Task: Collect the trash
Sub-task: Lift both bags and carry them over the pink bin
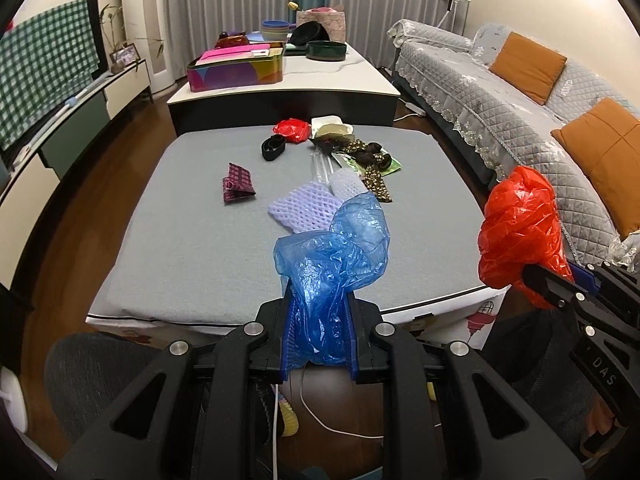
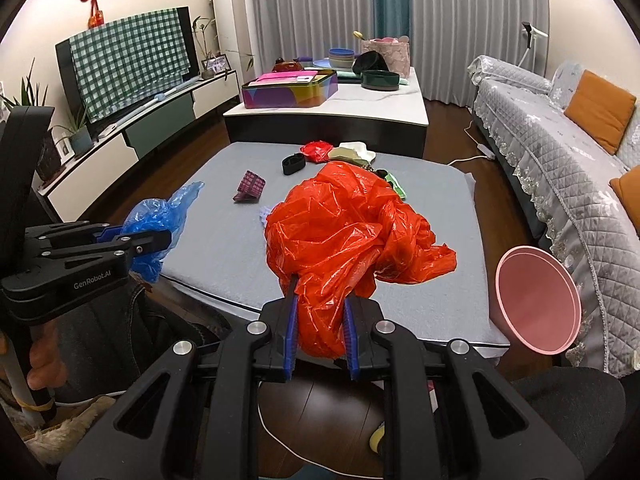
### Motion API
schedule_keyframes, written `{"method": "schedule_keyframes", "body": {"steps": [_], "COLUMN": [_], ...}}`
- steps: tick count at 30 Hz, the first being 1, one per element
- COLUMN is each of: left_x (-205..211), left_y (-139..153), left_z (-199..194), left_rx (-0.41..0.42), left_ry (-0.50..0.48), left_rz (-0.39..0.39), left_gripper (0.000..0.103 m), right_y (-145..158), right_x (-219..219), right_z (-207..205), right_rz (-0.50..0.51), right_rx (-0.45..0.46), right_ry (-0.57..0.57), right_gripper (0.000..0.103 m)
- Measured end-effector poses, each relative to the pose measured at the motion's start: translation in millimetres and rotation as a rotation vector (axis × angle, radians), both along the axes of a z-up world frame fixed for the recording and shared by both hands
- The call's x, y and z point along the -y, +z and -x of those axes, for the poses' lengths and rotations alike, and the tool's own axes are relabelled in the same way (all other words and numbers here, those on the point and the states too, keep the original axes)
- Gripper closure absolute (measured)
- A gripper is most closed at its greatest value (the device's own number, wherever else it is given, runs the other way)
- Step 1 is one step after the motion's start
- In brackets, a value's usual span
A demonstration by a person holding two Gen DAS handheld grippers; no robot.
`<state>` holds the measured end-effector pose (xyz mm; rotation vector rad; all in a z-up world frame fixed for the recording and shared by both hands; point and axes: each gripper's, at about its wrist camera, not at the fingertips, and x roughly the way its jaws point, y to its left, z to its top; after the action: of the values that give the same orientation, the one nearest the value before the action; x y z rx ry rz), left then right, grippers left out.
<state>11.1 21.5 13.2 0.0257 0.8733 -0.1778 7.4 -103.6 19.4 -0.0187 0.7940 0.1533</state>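
Trash, a crumpled red plastic bag (image 2: 344, 240), is clamped between the right gripper (image 2: 320, 336) jaws, its pink round bin (image 2: 538, 300) just right; left gripper (image 1: 320, 340) jaws clamp a crumpled blue plastic bag (image 1: 332, 248).

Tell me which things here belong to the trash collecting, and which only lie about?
Job:
- blue plastic bag, in left tongs
- red plastic bag, in right tongs
- pink bin
- foam fruit nets

Lying about:
- colourful tin
- orange cushions

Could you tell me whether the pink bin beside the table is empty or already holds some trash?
Empty as far as visible: the pink bin tilts its mouth toward the camera, showing only bare pink inside.
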Motion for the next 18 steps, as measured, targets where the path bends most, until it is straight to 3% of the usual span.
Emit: {"method": "schedule_keyframes", "body": {"steps": [9,18], "left_x": [16.9,58.5], "left_y": [-1.9,-7.7], "left_z": [-6.4,-41.7], "left_rx": [-0.011,-0.037], "left_ry": [-0.027,-0.089], "left_rz": [-0.014,-0.056], "left_gripper": [0.083,0.083], "right_y": [-2.9,-8.2], "right_x": [13.4,53.8], "right_z": [-1.6,-18.6], "right_rz": [-0.021,-0.049], "right_rx": [-0.007,-0.015], "right_ry": [-0.024,-0.097], "right_gripper": [0.083,0.083]}}
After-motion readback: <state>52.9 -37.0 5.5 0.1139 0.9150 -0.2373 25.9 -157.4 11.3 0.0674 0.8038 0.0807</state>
